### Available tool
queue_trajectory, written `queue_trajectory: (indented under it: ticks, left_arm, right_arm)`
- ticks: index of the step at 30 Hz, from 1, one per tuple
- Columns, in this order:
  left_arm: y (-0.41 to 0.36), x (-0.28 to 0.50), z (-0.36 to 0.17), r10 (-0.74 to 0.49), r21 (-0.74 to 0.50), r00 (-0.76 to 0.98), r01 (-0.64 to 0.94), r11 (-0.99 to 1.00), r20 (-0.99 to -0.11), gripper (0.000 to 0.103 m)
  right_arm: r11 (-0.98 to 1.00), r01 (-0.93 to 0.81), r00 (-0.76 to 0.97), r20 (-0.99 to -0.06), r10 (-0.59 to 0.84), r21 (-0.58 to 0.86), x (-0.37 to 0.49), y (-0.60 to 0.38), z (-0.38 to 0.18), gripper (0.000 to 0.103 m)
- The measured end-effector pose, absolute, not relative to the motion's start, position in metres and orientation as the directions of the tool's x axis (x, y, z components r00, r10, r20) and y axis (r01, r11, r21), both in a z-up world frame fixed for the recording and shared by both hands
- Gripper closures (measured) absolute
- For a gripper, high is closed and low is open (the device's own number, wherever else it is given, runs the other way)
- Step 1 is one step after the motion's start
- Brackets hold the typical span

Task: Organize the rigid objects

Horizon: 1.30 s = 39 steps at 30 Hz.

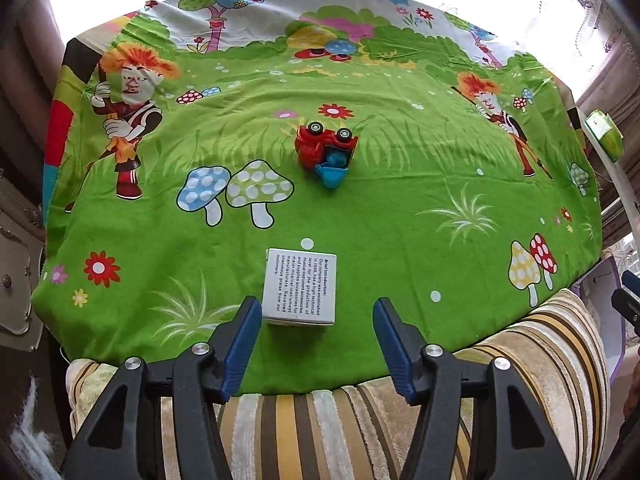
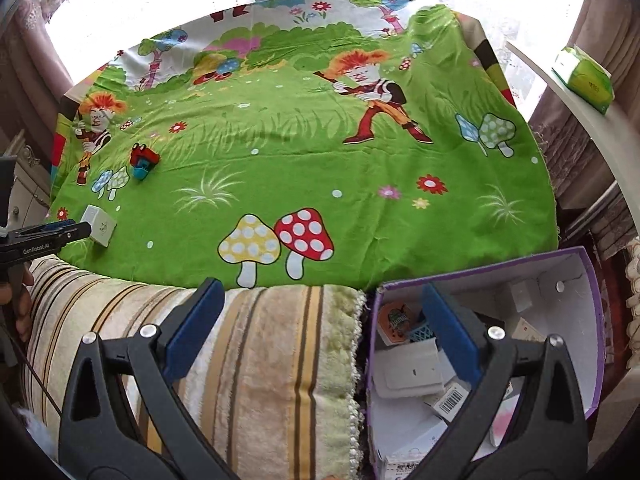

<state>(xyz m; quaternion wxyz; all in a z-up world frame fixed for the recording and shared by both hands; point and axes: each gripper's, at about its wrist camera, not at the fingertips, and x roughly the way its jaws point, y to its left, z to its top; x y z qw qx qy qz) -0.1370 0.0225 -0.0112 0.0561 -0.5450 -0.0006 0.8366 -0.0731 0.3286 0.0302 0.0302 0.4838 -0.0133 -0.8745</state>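
The left gripper [image 1: 316,332] has its two blue pads spread wide apart and holds nothing. A white box [image 1: 300,286] with printed text lies flat on the green cartoon cloth [image 1: 400,200], just beyond the fingertips and slightly left of the midline between them; its near edge sits close to the left pad [image 1: 244,332], though contact cannot be confirmed. Farther off, near the middle of the cloth, a red and blue toy truck [image 1: 326,152] lies tipped over with its wheels upward, well apart from the box.

The right gripper [image 2: 320,320] is likewise spread open and empty. It hangs over the striped cushion [image 2: 260,360] and the purple-walled storage box [image 2: 592,320] at the near right, which contains cartons and packets. In this view the white box [image 2: 100,226] and the toy truck [image 2: 143,160] lie far to the left.
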Motion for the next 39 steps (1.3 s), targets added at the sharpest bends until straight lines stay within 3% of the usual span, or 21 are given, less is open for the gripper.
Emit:
queue_trajectory:
  ticks: [6, 9, 17, 25, 29, 39]
  left_arm:
    - [0.022, -0.151, -0.024, 0.079, -0.039, -0.371, -0.115, -0.993, -0.925, 0.044]
    - [0.022, -0.154, -0.030, 0.091, -0.045, -0.361, -0.135, -0.990, -0.928, 0.060]
    - [0.003, -0.148, -0.023, 0.131, -0.118, -0.435, -0.056, -0.991, -0.891, 0.060]
    - [-0.026, -0.142, -0.025, 0.139, -0.205, -0.496, 0.079, -0.976, -0.857, 0.060]
    - [-0.031, -0.144, -0.028, 0.160, -0.230, -0.495, 0.084, -0.969, -0.854, 0.060]
    - [-0.035, -0.147, -0.036, 0.207, -0.282, -0.482, 0.088, -0.955, -0.852, 0.060]
  right_arm:
    - [-0.982, 0.184, -0.528, -0.839, -0.132, 0.039, -0.111, 0.267, 0.028, 0.003]
    - [-0.963, 0.270, -0.525, -0.838, -0.149, 0.002, -0.129, 0.233, 0.025, 0.003]
    - [-0.879, 0.476, -0.492, -0.839, -0.232, -0.036, -0.173, 0.154, -0.001, 0.005]
    - [-0.805, 0.592, -0.428, -0.857, -0.288, -0.024, -0.204, 0.110, -0.029, 0.018]
    - [-0.794, 0.608, -0.388, -0.876, -0.287, -0.009, -0.218, 0.095, -0.045, 0.033]
    - [-0.801, 0.599, -0.376, -0.876, -0.303, 0.020, -0.236, 0.084, -0.055, 0.050]
